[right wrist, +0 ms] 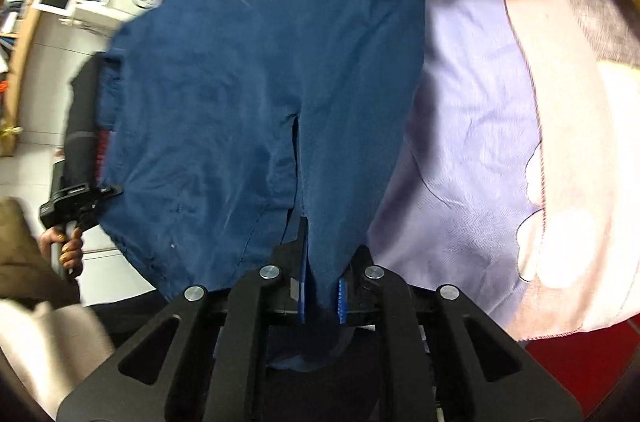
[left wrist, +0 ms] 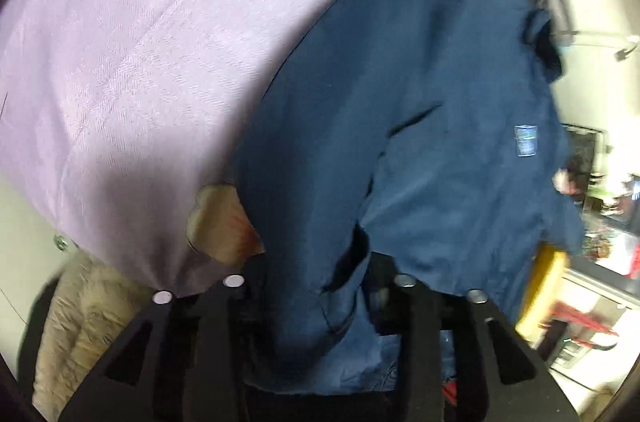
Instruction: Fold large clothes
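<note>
The lilac bed sheet (left wrist: 132, 62) gives the largest open landing ground, with a pink blanket (right wrist: 580, 142) along its far side in the right wrist view. Over it hangs the navy jacket (right wrist: 260, 82), lifted and spread between both tools, its lower part draping off the bed's edge toward the tiled floor (right wrist: 48, 158).

To do this step well, I judge both grips should travel together, keeping the held hem taut so the fabric lands flat on the sheet rather than bunching (the blur suggests quick motion, so slowing near touchdown would help).

The right tongs (right wrist: 322, 296) are closed narrow on a fold of the jacket, cloth pinched between the blue pads (right wrist: 342, 300). The left tongs (left wrist: 320, 286) have jacket cloth bunched between them, seemingly gripped, though the fingertips are hidden. A beige fur-trimmed garment (left wrist: 76, 322) lies low beside the bed, and a yellow object (left wrist: 540, 290) sits near the jacket's trailing edge: both could snag the hem.
</note>
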The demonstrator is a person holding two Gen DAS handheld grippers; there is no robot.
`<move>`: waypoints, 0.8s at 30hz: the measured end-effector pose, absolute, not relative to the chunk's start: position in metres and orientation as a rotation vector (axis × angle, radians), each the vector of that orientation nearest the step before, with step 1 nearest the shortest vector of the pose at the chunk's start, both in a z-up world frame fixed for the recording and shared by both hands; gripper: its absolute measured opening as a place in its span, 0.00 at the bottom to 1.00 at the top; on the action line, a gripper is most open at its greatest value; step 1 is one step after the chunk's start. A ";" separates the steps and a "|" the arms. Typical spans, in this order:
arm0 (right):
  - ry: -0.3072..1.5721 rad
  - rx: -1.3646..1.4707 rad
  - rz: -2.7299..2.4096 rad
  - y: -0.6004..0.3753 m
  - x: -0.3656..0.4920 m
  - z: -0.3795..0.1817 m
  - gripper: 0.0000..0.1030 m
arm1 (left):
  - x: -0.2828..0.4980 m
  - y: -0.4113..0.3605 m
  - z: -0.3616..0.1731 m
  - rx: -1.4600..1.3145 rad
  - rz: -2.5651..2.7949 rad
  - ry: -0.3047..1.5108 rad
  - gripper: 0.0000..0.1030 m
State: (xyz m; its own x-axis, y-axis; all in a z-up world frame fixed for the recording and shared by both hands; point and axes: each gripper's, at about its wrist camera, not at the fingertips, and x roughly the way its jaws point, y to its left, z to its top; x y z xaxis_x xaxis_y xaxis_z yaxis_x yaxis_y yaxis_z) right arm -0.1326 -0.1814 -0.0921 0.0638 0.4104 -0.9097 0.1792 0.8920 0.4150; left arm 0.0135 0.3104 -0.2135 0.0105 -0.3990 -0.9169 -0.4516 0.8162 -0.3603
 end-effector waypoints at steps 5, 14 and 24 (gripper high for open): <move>1.636 0.496 0.096 -0.175 -0.123 -0.141 0.36 | 0.025 0.288 -0.232 -0.353 0.091 1.602 0.83; 1.577 0.367 -0.007 -0.211 -0.128 -0.113 0.60 | 0.029 0.315 -0.187 -0.240 0.241 1.485 0.89; 1.400 -0.109 0.187 -0.144 -0.069 -0.073 0.66 | 0.086 0.230 -0.142 0.017 0.032 1.311 0.89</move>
State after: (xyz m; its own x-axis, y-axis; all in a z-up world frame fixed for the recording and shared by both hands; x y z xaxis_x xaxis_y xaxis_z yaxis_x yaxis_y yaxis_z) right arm -0.0694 -0.1441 -0.0734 0.1585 0.0661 -0.9852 -0.1949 0.9802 0.0344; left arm 0.0864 0.2296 -0.1418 0.2562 0.0336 -0.9660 -0.0141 0.9994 0.0310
